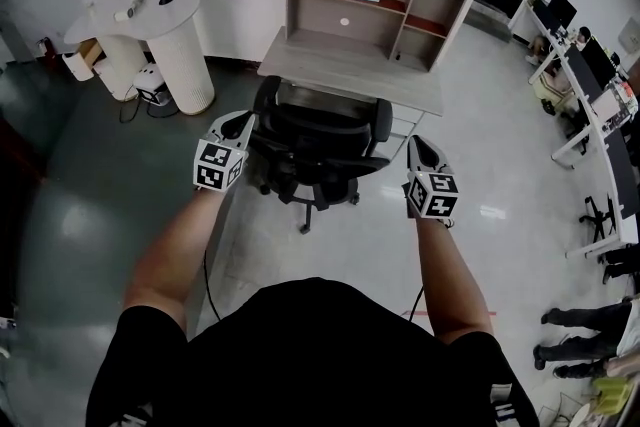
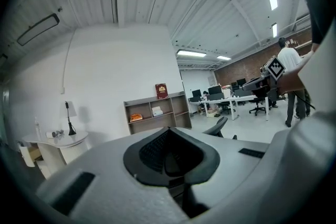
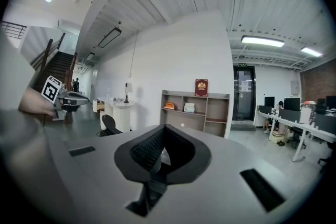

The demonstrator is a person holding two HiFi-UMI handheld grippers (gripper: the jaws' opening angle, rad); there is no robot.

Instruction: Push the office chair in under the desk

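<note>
The office chair point(image 1: 320, 143) is stood on the floor point(image 1: 480, 155) just in front of the counter point(image 1: 335, 67), its back facing away from it and most of the seat not yet tucked under. The left tool point(image 1: 240, 123) and the right tool point(image 1: 416, 148) are held roughly level at either side of the chair's back. Each has its jaws closed together on nothing, which gives blunt tips for pushing. Contact with the chair cannot be confirmed. An even push from both sides is judged necessary, so that swivelling is avoided.
</note>
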